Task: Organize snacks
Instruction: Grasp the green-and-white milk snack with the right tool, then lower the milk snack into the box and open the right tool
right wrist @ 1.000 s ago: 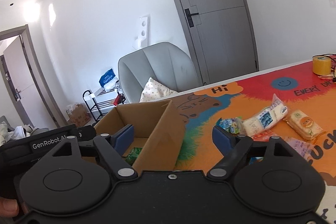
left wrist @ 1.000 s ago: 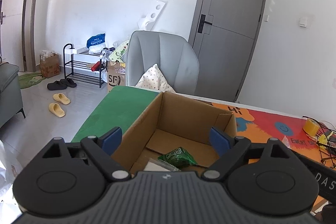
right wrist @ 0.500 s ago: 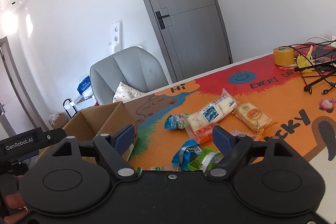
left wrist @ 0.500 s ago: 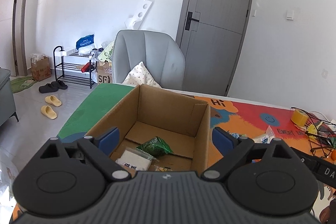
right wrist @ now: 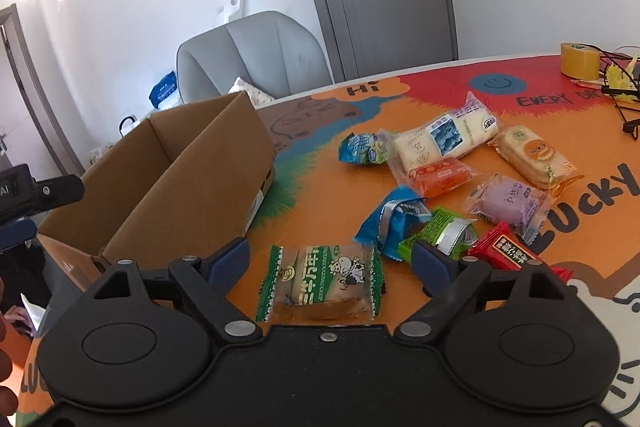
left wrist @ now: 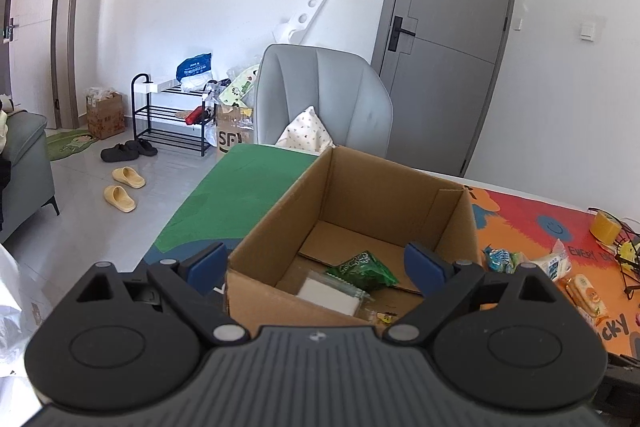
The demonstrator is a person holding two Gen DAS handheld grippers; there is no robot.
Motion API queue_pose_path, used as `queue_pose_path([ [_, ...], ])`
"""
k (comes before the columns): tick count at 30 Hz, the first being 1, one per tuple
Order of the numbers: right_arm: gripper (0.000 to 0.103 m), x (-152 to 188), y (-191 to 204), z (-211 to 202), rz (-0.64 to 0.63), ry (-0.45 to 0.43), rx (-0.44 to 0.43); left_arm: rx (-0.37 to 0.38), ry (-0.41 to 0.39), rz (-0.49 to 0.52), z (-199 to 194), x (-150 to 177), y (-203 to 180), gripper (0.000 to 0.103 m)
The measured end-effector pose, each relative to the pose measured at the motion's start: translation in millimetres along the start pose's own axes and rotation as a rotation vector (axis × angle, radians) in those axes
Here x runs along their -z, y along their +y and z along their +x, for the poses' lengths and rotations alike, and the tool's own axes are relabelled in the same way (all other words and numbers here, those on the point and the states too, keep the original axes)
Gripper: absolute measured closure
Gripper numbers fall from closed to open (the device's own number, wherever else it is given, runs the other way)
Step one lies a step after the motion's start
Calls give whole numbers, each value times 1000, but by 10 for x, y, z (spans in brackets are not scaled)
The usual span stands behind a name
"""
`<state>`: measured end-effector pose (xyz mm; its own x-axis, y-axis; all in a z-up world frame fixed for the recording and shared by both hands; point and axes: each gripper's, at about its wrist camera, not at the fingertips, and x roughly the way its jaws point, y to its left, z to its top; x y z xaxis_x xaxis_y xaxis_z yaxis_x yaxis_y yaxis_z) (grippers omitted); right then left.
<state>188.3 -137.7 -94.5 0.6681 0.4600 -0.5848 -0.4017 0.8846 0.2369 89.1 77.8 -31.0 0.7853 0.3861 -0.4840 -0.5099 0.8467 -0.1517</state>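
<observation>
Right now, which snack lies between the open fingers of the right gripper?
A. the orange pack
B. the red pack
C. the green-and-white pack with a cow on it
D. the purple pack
C: in the right wrist view the cow pack lies on the mat between the spread fingers of the right gripper, not yet touched.

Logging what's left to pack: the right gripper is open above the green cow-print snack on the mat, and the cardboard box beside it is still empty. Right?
Not quite. The cardboard box is not empty: the left wrist view shows a green packet and a white packet inside. The right gripper is indeed open above the green cow-print snack.
</observation>
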Motion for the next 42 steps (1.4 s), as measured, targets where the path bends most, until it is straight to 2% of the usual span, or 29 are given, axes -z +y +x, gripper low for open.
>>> queue_pose_path([
  [8, 14, 118, 118, 257, -52, 85, 55, -21, 5, 0, 12, -8, 141, 9],
  [9, 17, 131, 113, 283, -52, 93, 61, -22, 6, 1, 14, -8, 149, 9],
  [12, 37, 142, 144, 274, -82, 73, 76, -26, 9, 10, 26, -7, 164, 9],
  [15, 50, 83, 116, 212, -56, 64, 53, -22, 7, 3, 6, -15, 186, 9],
  [22, 51, -132, 113, -26, -29, -24, 28, -30, -12, -9, -26, -58, 241, 9],
  [30, 51, -446, 357, -218, -50, -127, -43, -37, -19, -29, -32, -86, 333, 9],
  [42, 50, -649, 818, -139, -108, -147, -141, -59, -30, -79, -35, -186, 556, 9],
])
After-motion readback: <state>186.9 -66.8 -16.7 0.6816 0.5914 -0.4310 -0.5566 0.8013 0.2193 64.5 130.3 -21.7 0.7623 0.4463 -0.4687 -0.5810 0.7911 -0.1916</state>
